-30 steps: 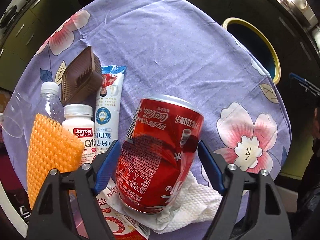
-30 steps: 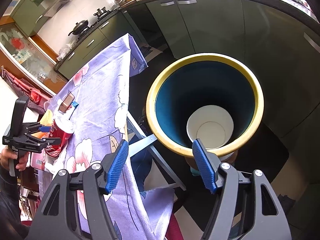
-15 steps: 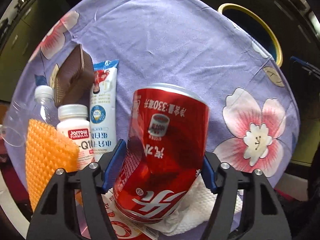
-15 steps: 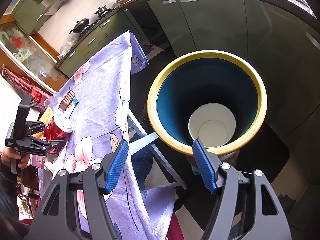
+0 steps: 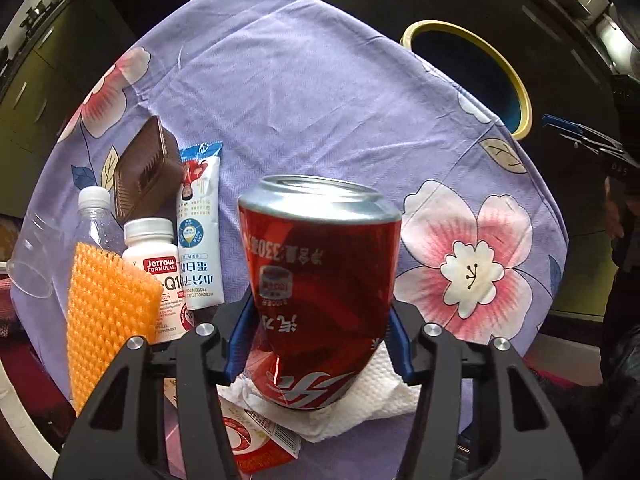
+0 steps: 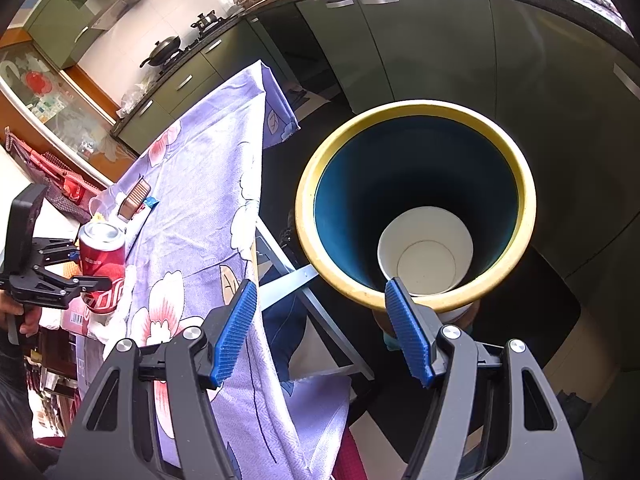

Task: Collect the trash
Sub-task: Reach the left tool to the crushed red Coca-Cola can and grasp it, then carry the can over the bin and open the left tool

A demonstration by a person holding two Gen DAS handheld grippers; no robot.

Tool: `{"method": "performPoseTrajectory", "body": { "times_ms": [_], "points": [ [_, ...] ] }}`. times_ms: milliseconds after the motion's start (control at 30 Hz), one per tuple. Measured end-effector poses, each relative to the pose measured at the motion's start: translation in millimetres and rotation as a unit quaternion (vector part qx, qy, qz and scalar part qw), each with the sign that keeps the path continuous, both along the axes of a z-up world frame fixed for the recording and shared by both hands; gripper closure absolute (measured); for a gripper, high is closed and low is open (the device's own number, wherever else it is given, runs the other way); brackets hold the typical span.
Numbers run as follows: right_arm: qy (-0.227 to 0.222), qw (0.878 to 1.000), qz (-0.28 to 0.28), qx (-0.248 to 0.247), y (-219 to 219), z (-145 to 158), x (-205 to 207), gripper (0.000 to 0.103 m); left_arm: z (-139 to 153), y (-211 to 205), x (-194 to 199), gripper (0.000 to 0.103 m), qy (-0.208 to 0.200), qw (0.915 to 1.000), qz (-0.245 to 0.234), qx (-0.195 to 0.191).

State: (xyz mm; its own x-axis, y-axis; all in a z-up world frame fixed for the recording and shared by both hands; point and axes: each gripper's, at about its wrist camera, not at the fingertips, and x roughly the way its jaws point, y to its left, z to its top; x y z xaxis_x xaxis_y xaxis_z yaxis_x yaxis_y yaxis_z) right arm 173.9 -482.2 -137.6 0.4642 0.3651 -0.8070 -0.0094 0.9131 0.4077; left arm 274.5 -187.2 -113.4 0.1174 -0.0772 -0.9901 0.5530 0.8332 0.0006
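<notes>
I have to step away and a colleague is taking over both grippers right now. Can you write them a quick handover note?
Left gripper: shut on the dented red cola can, which sits on a white paper towel on the purple floral tablecloth.
Right gripper: open, empty, hovering by the yellow-rimmed blue bin.
Done: a white paper cup lies in the bin.
Left: carry the can to the bin; then, by my guess, the paper towel, clear plastic bottle and blue-white sachet.
</notes>
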Motion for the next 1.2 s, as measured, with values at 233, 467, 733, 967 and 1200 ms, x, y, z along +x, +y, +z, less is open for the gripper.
{"method": "performPoseTrajectory", "body": {
  "times_ms": [233, 467, 733, 967, 1200],
  "points": [
    [0.000, 1.000, 0.001, 0.004, -2, -4, 1, 0.037, 18, -3, 0, 0.053, -0.010, 0.9999, -0.001, -0.007],
    [-0.005, 1.000, 0.003, 0.005, -1, -3, 0, 0.037, 44, -7, -7, 0.055, -0.029, 0.9992, -0.011, -0.027],
    [-0.010, 1.000, 0.004, 0.005, -3, -1, -2, 0.037, 49, -24, -15, 0.055, -0.041, 0.9982, -0.026, -0.035],
    [-0.027, 1.000, -0.010, 0.001, -20, 10, -9, 0.037, 62, -62, -12, 0.055, -0.046, 0.9956, -0.060, -0.055],
    [-0.034, 0.999, -0.040, -0.006, -53, 14, -22, 0.037, 68, -147, 12, 0.055, -0.044, 0.9877, -0.110, -0.102]
  ]
}}
